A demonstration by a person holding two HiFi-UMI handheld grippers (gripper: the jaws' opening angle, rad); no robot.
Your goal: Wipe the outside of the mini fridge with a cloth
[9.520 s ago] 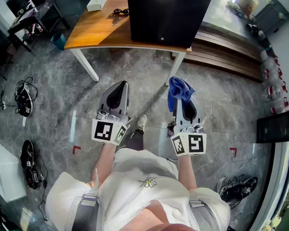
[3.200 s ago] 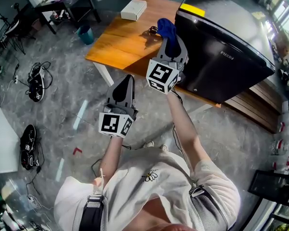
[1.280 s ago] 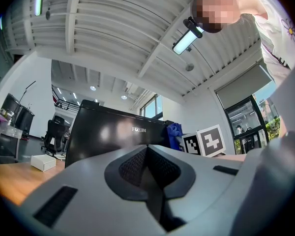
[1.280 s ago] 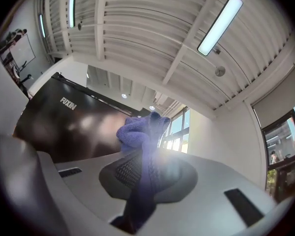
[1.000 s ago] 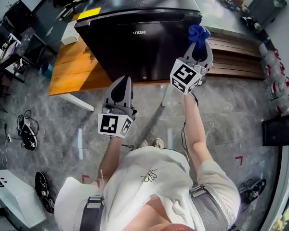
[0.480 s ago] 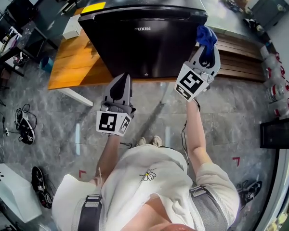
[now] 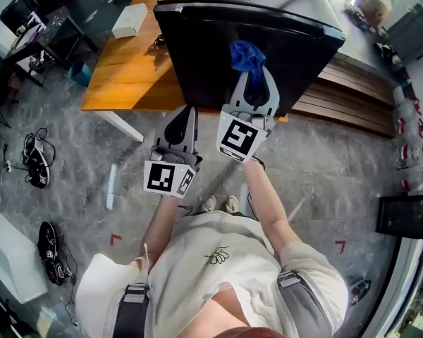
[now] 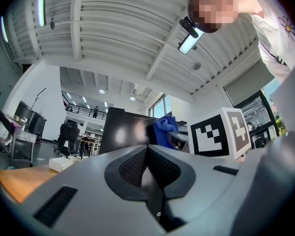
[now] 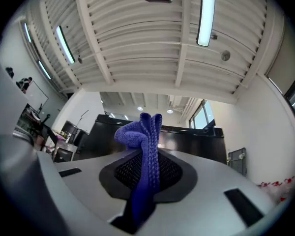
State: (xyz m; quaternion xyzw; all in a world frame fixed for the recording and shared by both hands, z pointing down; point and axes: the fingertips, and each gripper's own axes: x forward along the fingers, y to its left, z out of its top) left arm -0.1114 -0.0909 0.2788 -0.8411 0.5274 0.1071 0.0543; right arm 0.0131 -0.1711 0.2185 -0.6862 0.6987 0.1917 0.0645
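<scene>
A wooden table (image 7: pixel 127 62) stands on the grey marbled floor (image 7: pixel 324 167) ahead of me, a white box (image 7: pixel 130 20) near its far edge. Dark shoes (image 7: pixel 37 162) lie off to my left, and red tape corners (image 7: pixel 115 239) mark the floor.

Grey marbled floor (image 7: pixel 70 153) with red corner marks (image 7: pixel 115 239) and scattered shoes (image 7: pixel 48 259). Wooden counter (image 7: pixel 127 69) on white legs, white box (image 7: pixel 130 20) on top; wooden planks (image 7: pixel 352 97) beside. Ribbed white ceiling (image 9: pixel 137 43), strip lights (image 9: pixel 205 14); window (image 8: pixel 161 107) at far wall.

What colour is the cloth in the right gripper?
Blue; the cloth shows best in the right gripper view.
</scene>
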